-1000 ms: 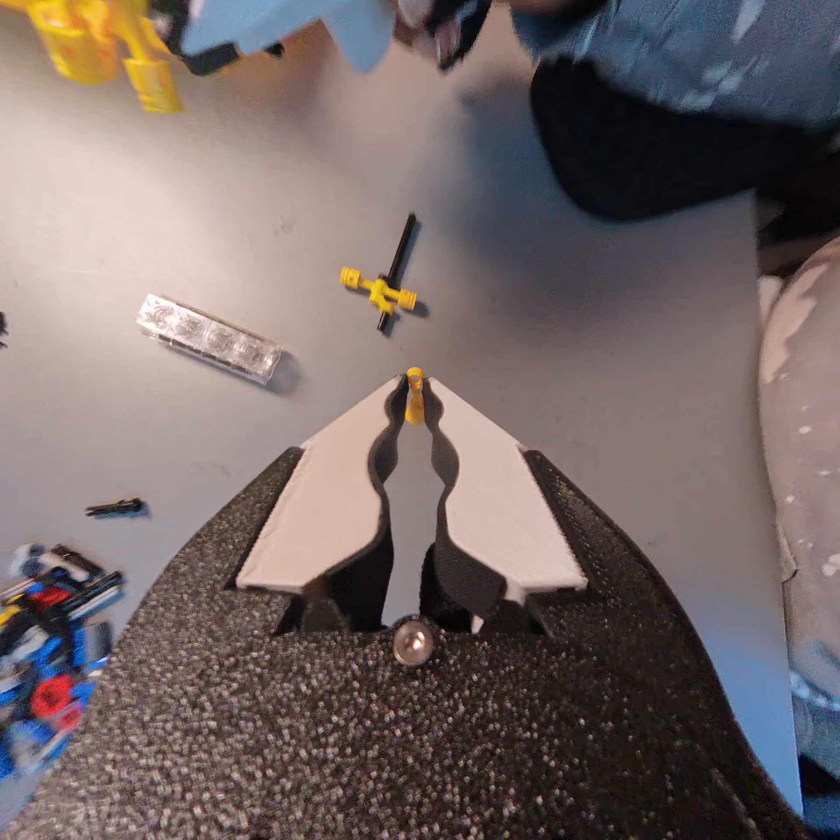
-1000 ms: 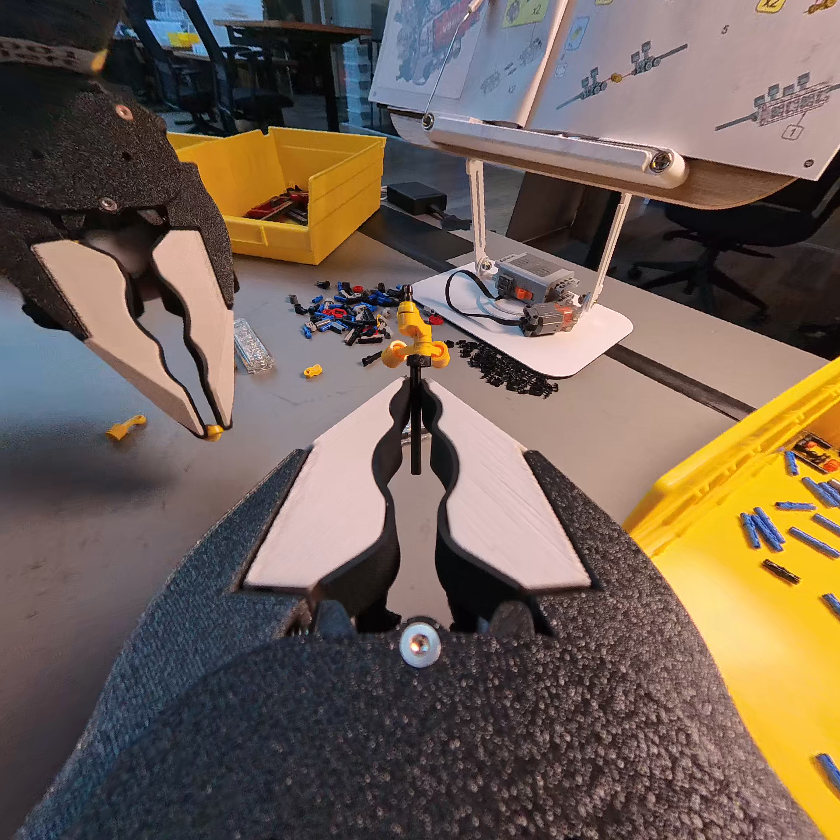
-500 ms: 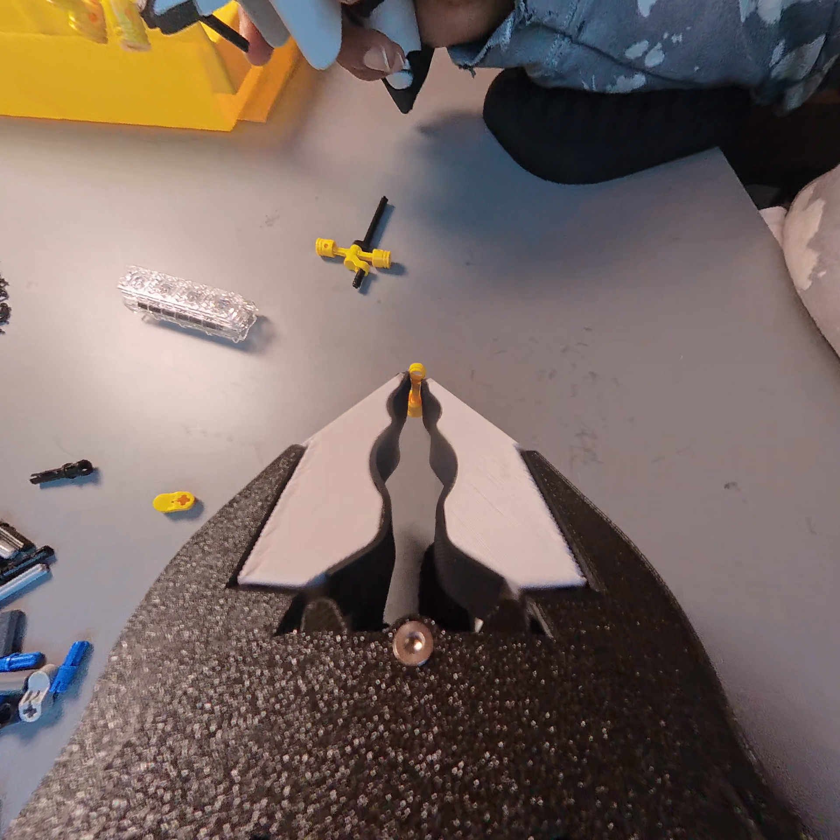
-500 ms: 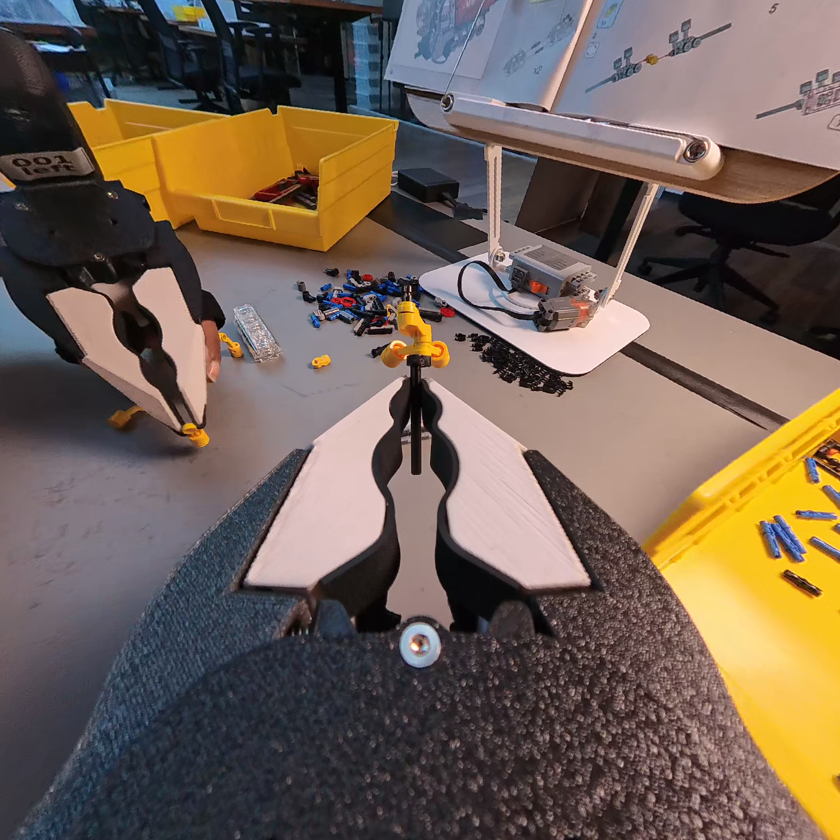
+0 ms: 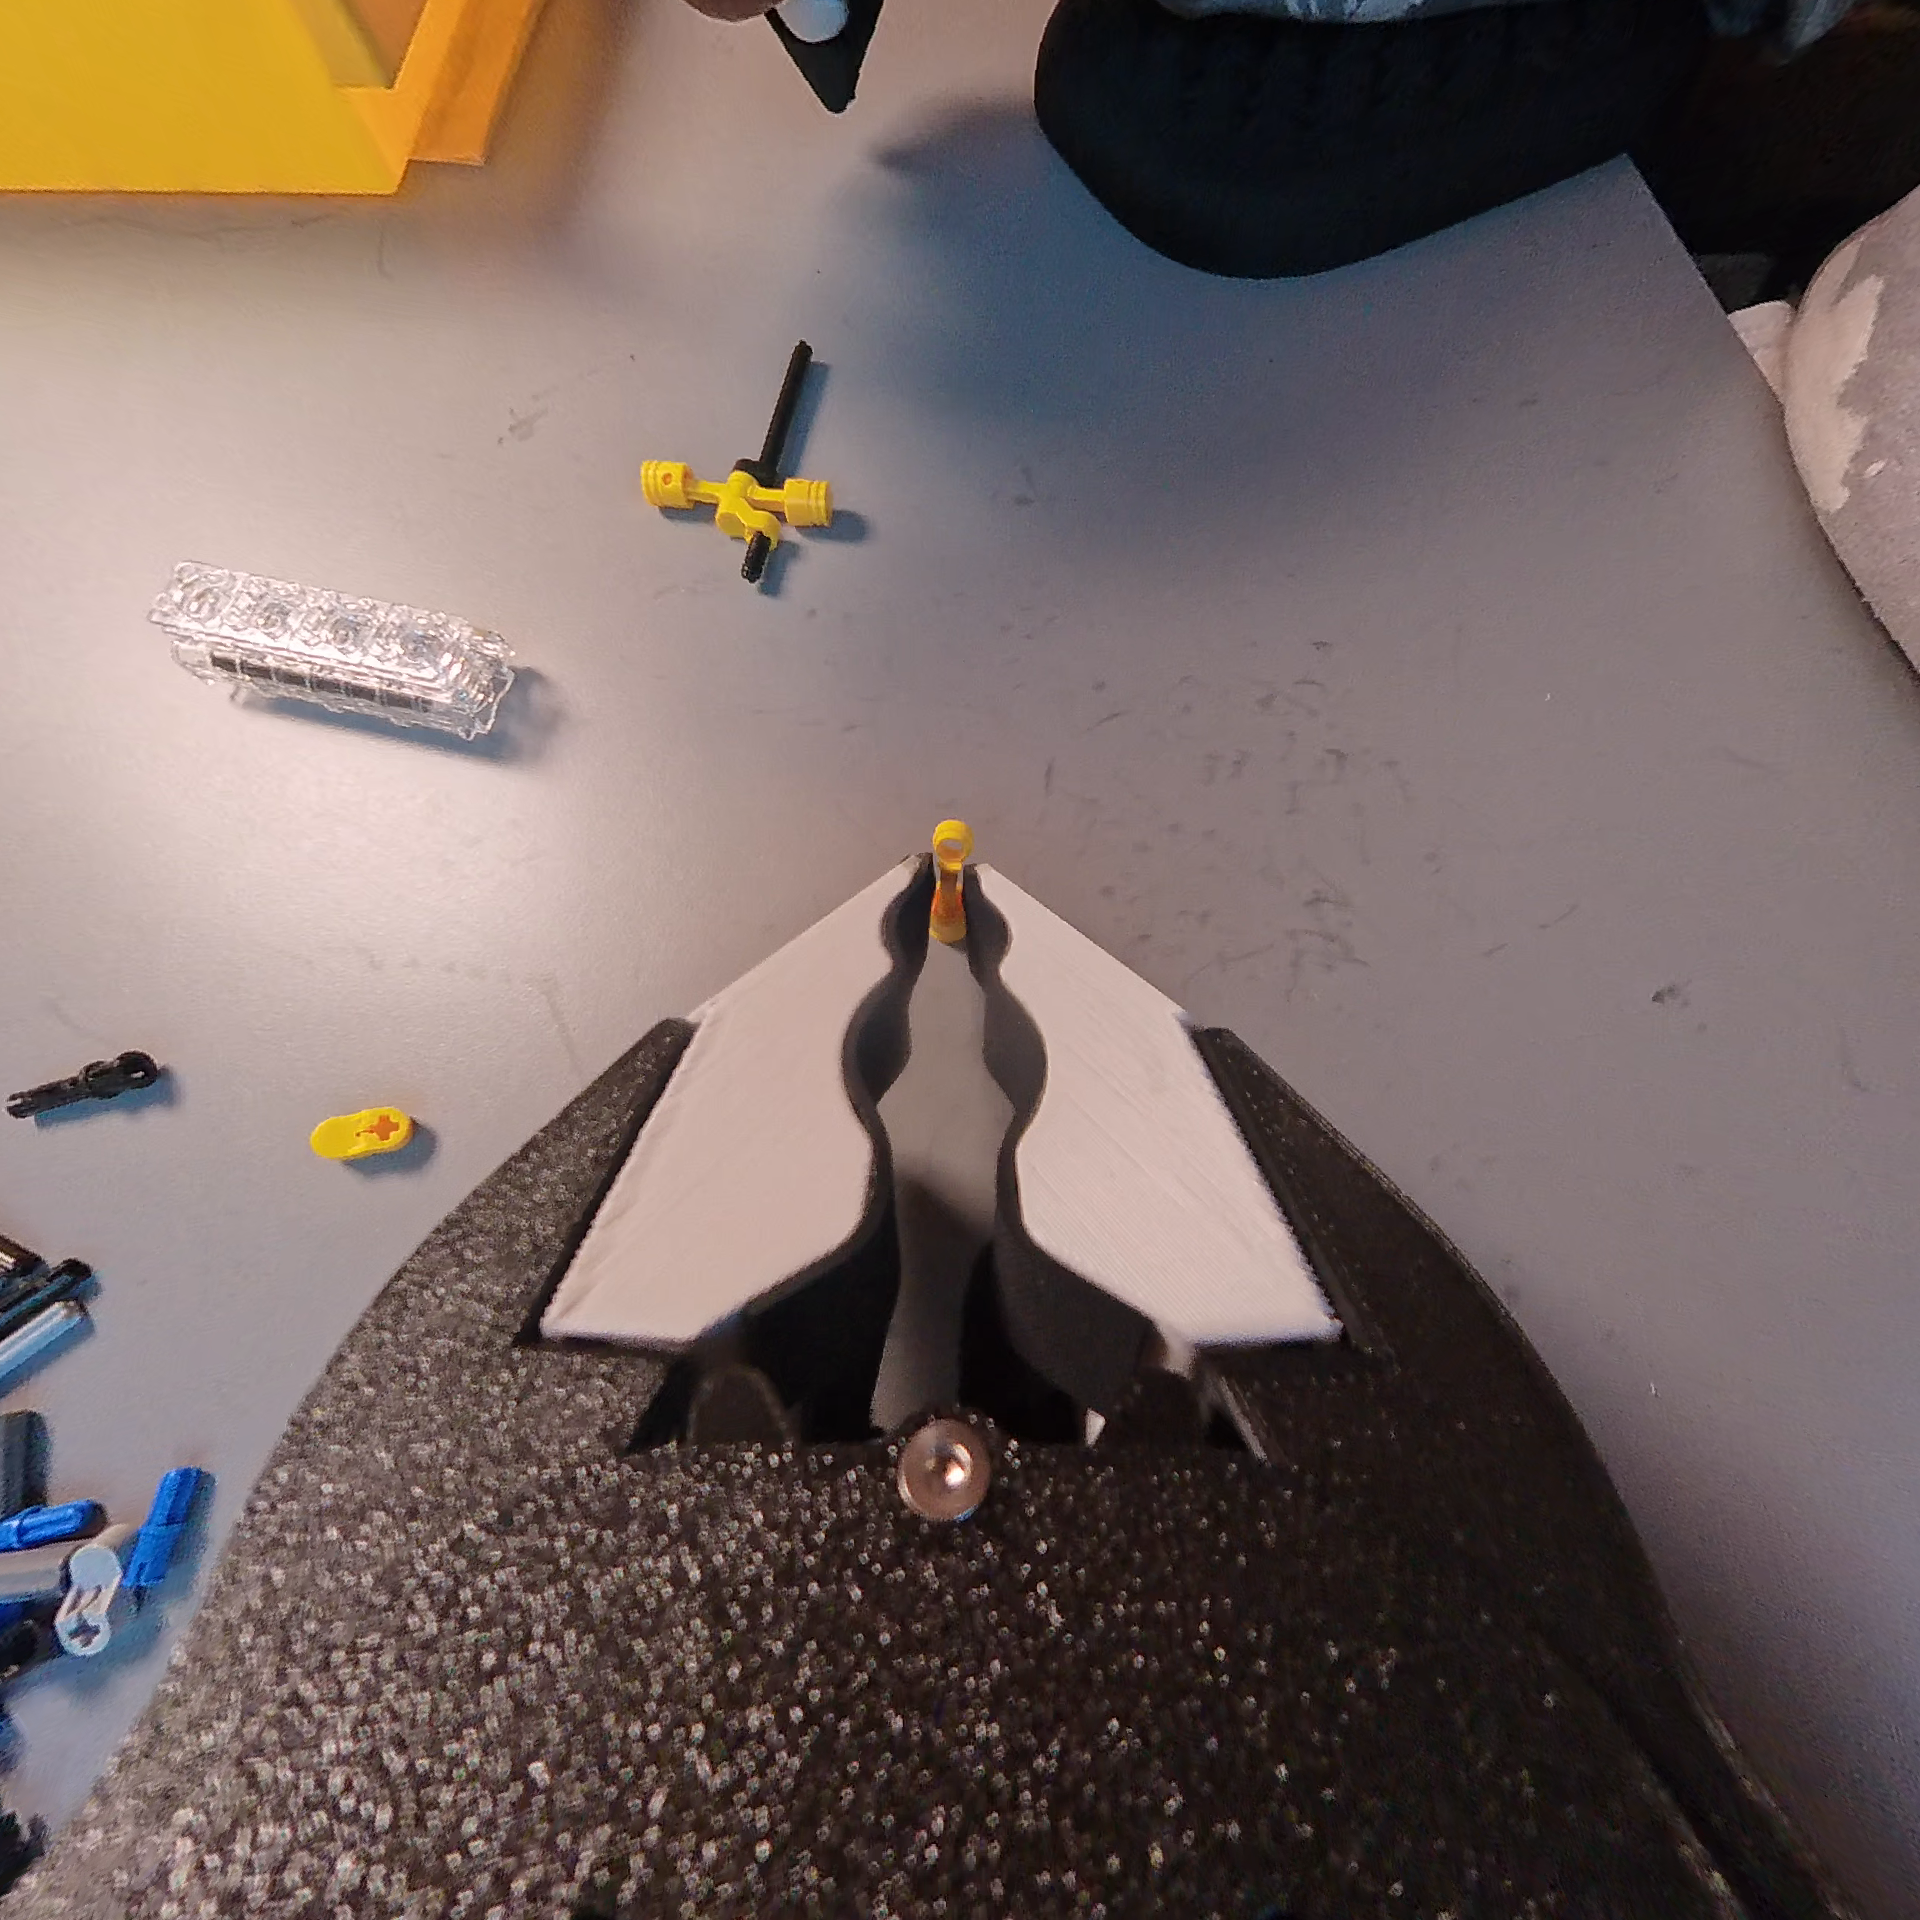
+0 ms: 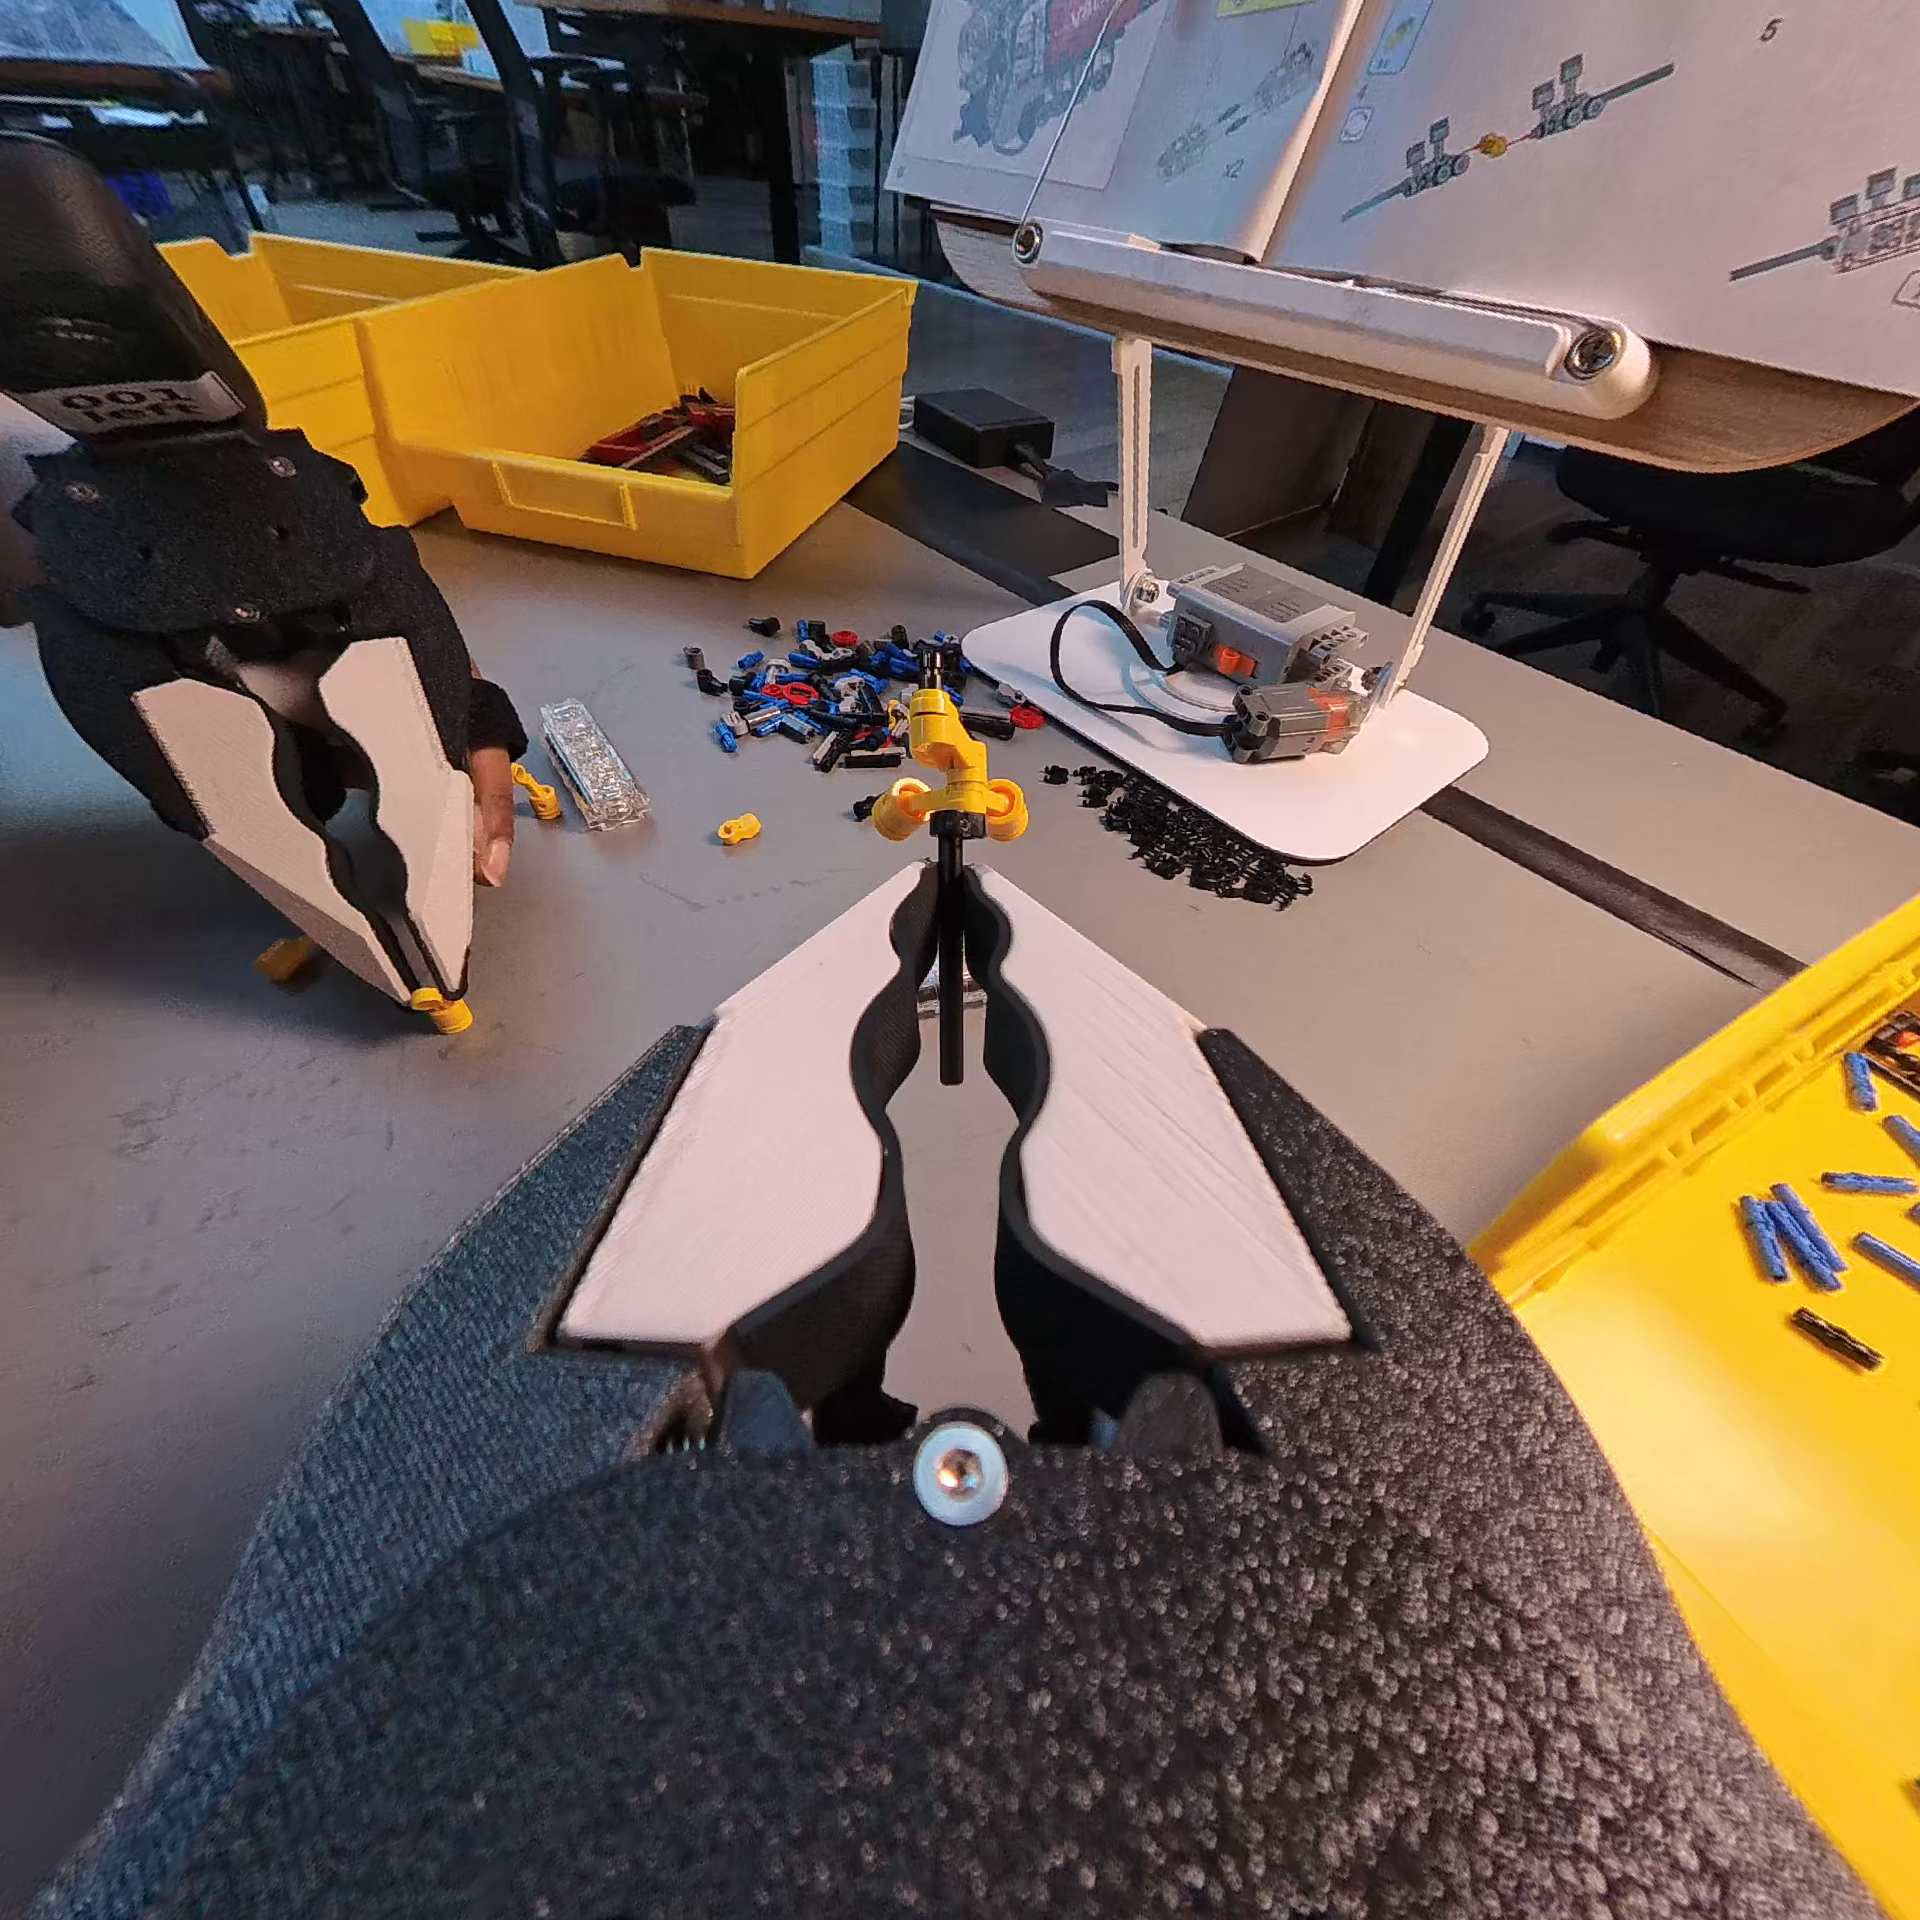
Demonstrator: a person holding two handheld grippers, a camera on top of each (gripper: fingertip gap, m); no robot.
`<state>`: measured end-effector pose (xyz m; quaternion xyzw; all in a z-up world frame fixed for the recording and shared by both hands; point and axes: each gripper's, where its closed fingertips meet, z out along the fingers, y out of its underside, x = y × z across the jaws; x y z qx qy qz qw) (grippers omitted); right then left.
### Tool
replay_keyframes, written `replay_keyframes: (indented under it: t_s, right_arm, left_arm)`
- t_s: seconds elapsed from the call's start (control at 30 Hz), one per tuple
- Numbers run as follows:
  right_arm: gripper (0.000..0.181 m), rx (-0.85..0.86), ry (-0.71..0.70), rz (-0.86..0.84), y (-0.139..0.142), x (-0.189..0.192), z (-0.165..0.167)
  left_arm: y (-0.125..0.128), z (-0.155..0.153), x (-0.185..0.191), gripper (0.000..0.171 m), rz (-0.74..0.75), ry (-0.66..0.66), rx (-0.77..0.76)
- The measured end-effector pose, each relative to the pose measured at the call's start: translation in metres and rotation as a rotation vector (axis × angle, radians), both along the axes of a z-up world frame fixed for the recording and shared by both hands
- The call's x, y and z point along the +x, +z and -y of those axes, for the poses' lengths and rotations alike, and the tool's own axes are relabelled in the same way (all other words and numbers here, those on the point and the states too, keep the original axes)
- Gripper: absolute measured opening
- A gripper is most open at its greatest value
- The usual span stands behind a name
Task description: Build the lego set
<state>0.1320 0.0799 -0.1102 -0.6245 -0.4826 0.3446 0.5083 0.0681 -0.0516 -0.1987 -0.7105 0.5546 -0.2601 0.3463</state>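
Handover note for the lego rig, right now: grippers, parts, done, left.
Left gripper: shut on a small yellow connector, low over the grey table.
Right gripper: shut on the black axle of a yellow piston assembly, held upright.
On the table: a second piston-and-axle assembly, clear block, loose yellow piece, parts pile.
Done: two piston subassemblies.
Left: probably fitting the connector, then following the instruction sheet.
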Motion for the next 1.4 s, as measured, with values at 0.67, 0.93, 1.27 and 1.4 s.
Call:
replay_keyframes:
  t_s: [0.67,0.93,1.27,1.4]
  right_arm:
    - [0.003,0.0,-0.001,0.006,-0.001,0.0,-0.001]
    - [0.003,-0.002,-0.003,-0.002,0.001,0.002,-0.002]
    - [0.003,-0.002,0.004,0.002,0.0,0.0,0.0]
    - [0.003,-0.004,0.006,0.004,-0.001,0.0,0.001]
  left_arm:
    - [0.021,0.016,0.009,0.006,-0.313,-0.256,-0.025]
    - [0.008,0.009,0.006,0.002,-0.432,-0.282,-0.004]
    - [0.005,0.0,-0.004,0.008,-0.489,-0.227,0.025]
    - [0.006,0.0,-0.009,0.009,-0.495,-0.214,0.02]
